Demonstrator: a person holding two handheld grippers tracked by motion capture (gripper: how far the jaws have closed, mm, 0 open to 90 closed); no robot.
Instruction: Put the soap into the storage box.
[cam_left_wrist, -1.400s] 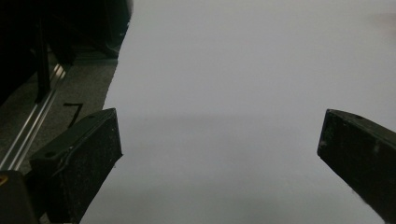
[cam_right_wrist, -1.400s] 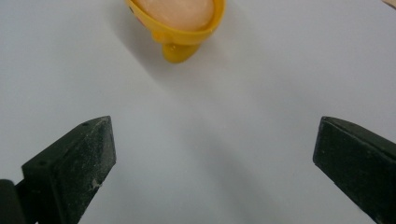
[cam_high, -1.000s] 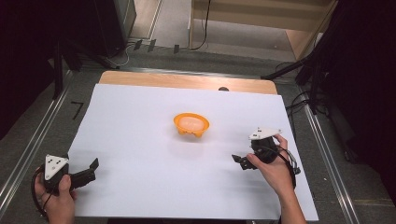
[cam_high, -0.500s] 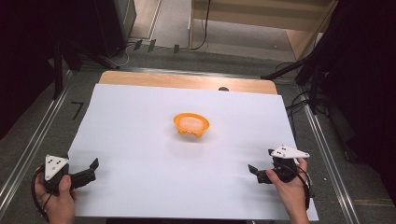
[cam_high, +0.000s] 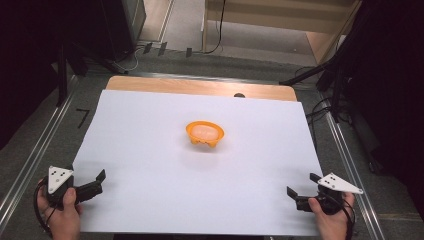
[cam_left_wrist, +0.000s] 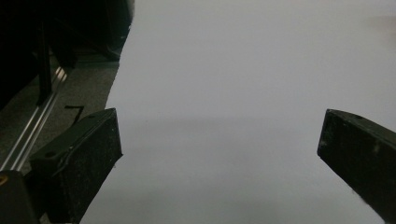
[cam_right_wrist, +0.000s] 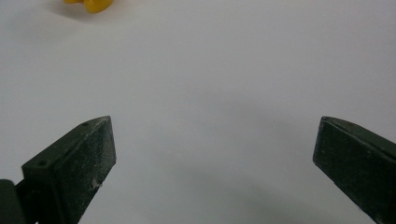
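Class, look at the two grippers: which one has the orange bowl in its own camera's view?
The right gripper, at the sheet's near right corner. A piece of the orange bowl shows along the top edge of its view; the left gripper faces bare white sheet.

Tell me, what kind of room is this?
Probably a lab or workshop set up for recording. A table covered by a white sheet sits among dark stands and cables, with one orange bowl on it and a hand-held gripper at each near corner.
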